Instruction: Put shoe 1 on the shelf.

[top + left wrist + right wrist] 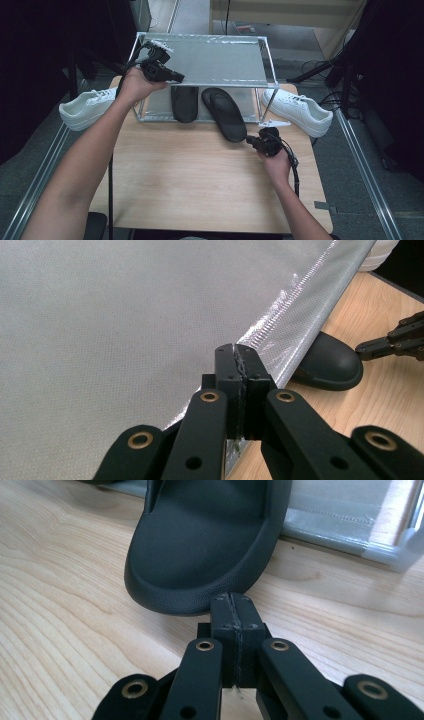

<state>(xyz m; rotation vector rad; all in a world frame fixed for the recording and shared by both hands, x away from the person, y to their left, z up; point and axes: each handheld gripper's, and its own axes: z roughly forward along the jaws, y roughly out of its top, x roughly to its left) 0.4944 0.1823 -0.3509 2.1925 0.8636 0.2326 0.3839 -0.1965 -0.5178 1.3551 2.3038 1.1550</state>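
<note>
The right gripper (256, 142) sits at about four o'clock on the table (200, 185), its jaws clenched flat together on nothing, the tips just short of the heel of a black slipper (200, 555). That slipper (225, 114) lies slanted, toe under the rack (200, 62) and heel poking out onto the bare wood. Its twin (184, 102) lies just to the left, fully under the shelf. The left gripper (175, 76) is up at eleven o'clock, hovering over the rack's silvery top sheet near its front edge, jaws likewise pressed together and empty.

The slipper looks like moulded foam or rubber: probably light, springy, a bit grippy with its pebbled skin, and in no way fragile. Its rounded heel rim seems the natural place to pinch, since it is thick, close and clear of the rack frame; the jaws would first have to spread. A white sneaker (85, 112) sits at nine o'clock, another (299, 111) at three.
</note>
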